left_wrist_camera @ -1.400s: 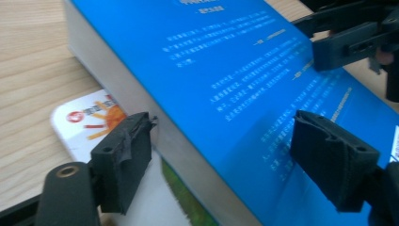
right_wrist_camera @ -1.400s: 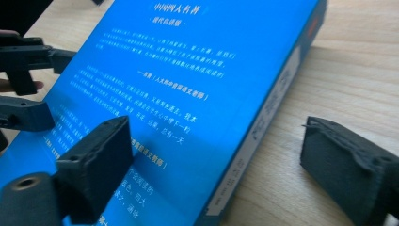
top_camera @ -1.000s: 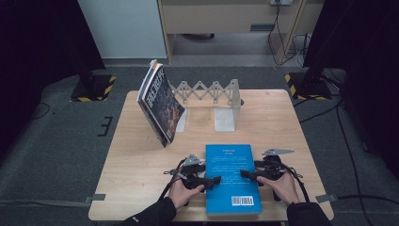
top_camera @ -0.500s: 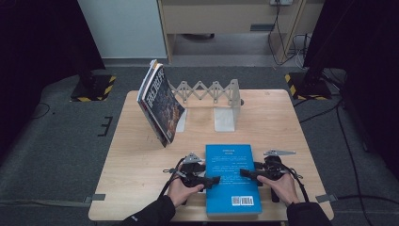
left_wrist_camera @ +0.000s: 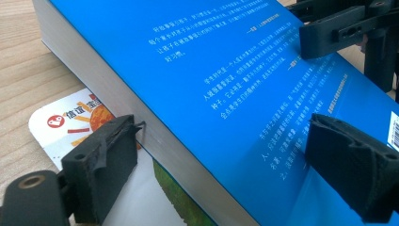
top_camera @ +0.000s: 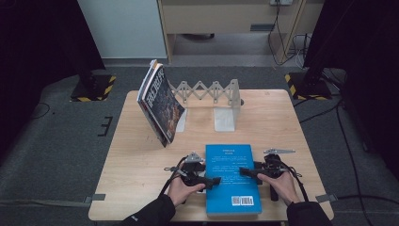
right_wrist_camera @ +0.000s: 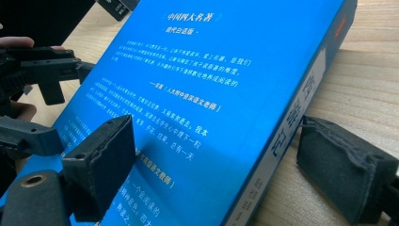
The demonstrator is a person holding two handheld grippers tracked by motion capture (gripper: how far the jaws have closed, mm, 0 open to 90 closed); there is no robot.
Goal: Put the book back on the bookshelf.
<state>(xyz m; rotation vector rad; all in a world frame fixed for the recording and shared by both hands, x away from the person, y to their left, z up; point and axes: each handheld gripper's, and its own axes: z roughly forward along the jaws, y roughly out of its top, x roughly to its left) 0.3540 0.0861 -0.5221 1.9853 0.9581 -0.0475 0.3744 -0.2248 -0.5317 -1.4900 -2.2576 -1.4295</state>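
High view: both hands rest at the near table (top_camera: pixel 141 155) edge, left gripper (top_camera: pixel 209 181) and right gripper (top_camera: pixel 247 172) facing inward across the blue book (top_camera: pixel 230 181) lying flat between them. Each gripper's jaws straddle a book edge, spread; the left's have just widened. Behind stand a leaning magazine (top_camera: pixel 160 103), a folding rack (top_camera: pixel 209 92), grey floor.

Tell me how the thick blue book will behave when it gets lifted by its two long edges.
The blue book looks thick, so probably fairly heavy and stiff. Its glossy cover may slip between pads. With the left claw and right claw straddling opposite edges, it should lift level; the soft cover could flex slightly.
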